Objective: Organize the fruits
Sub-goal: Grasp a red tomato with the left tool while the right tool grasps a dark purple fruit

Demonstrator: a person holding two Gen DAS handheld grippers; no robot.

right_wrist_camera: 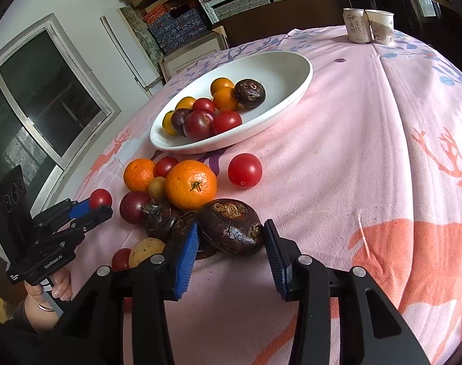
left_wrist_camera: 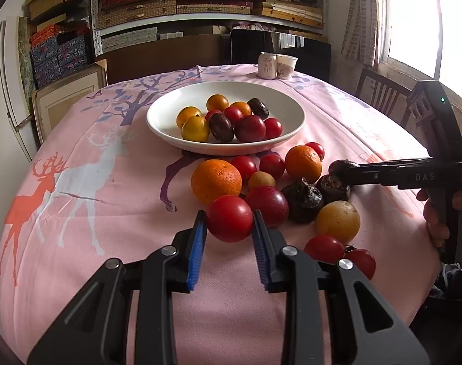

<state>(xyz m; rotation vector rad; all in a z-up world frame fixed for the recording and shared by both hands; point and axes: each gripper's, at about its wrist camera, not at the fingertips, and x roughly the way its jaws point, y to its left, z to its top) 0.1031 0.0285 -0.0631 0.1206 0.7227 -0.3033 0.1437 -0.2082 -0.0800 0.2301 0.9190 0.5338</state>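
Red, glossy: your left gripper (left_wrist_camera: 229, 222) has the small round red tomato (left_wrist_camera: 229, 218) between its blue pads (left_wrist_camera: 197, 245), both touching or nearly; the pinch looks just set.
Handling: thin, slick skin over soft flesh, light. Hold across the widest middle and squeeze gently, or it may squirt out or split.
Dark brown, rough: your right gripper (right_wrist_camera: 231, 238) straddles the flattened water chestnut (right_wrist_camera: 231, 226), jaws spread, far pad apart from it. Firm; a grip across its flat sides should hold.
Pose: both grippers low, near level over the pink deer-print tablecloth (left_wrist_camera: 109, 213).
Destination: shallow white ceramic bowl (left_wrist_camera: 161, 121), just beyond the loose pile, part-filled.
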